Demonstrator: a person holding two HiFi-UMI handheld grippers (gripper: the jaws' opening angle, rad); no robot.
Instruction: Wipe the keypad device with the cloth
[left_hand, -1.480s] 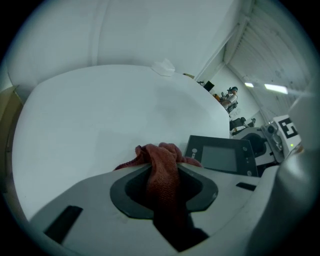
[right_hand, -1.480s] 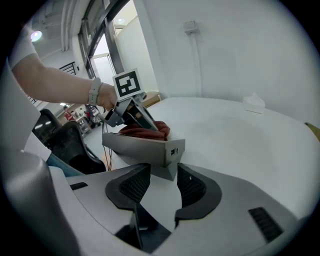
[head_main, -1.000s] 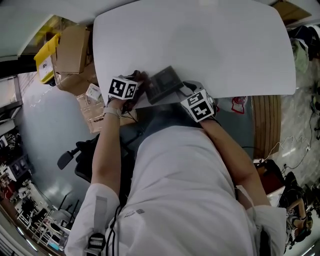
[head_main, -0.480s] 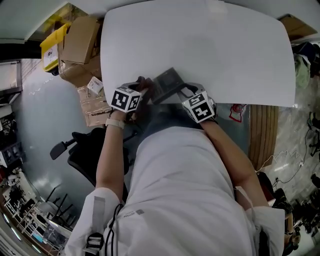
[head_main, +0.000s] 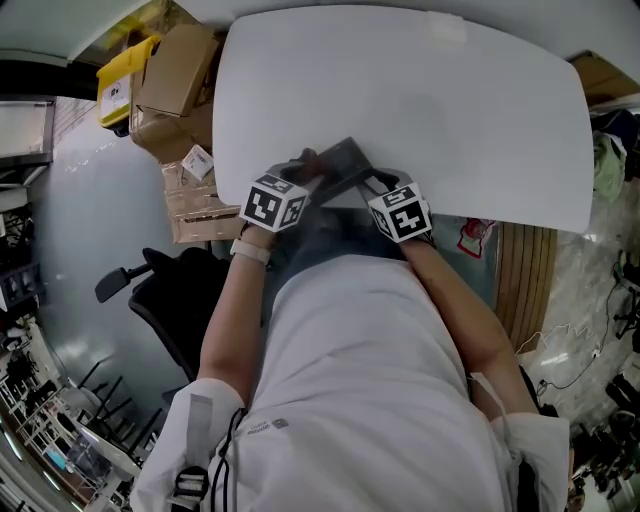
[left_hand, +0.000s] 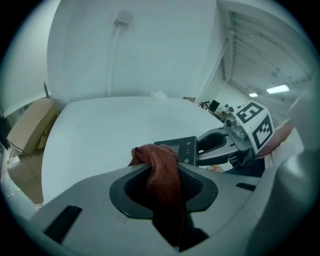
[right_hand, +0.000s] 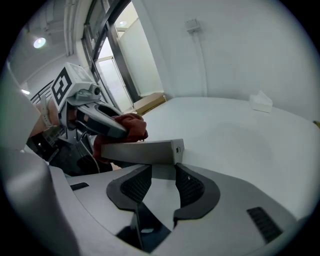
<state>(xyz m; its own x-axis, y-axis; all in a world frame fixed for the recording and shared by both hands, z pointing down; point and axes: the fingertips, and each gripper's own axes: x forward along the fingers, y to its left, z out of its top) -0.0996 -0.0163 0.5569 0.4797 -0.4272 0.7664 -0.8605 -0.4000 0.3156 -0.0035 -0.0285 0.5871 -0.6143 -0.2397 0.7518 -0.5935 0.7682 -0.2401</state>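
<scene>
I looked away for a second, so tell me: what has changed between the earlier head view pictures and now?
The left hand-held gripper, shut on the red cloth, shifted slightly toward the right one and back toward the person, with the cloth staying by the keypad device's left edge. Nothing was grabbed or released. The right hand-held gripper still holds the device at the white table's near edge.

Seen from the right claw (right_hand: 162, 169), the keypad device (right_hand: 145, 151) showed edge-on, its keys unseen and its near end buried between the jaws. Seen from the left claw (left_hand: 164, 169), the cloth (left_hand: 159, 157) covered the device's lower left corner, and the cloth's tail dropped out of sight below the jaws. A small white thing (right_hand: 261, 102) far off on the counter (right_hand: 240, 140) was too small to tell.
</scene>
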